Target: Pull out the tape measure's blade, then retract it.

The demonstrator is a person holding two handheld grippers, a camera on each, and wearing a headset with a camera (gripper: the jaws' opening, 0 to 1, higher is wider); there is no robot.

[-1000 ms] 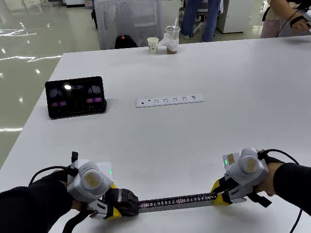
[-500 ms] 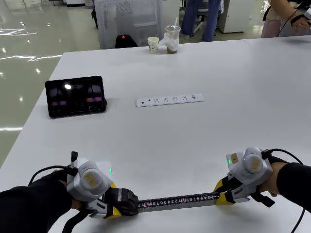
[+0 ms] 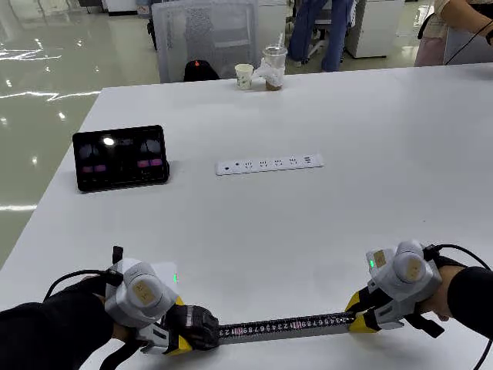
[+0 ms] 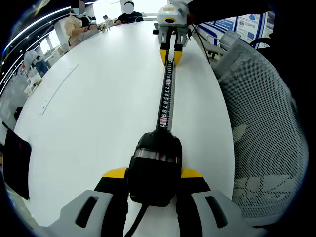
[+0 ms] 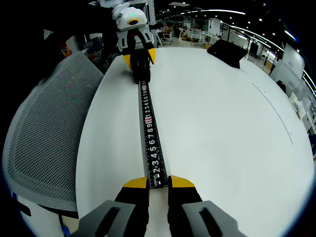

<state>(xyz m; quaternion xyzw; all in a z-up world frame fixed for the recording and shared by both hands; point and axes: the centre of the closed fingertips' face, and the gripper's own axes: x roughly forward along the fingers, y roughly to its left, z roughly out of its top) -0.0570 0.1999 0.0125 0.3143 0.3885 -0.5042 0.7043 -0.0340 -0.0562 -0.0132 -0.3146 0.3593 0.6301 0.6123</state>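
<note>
The right gripper has moved further right, so the blade lies longer on the table. Its jaws pinch the blade's end; the left gripper jaws clamp the case. Retracting probably comes soon.

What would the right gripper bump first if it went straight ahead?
Probably the black tape measure case held by the left gripper, at the far end of the numbered blade that the right gripper pinches.

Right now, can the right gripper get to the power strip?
Probably not yet: the right gripper is shut on the blade. Nothing stands between it and the power strip, though.
</note>
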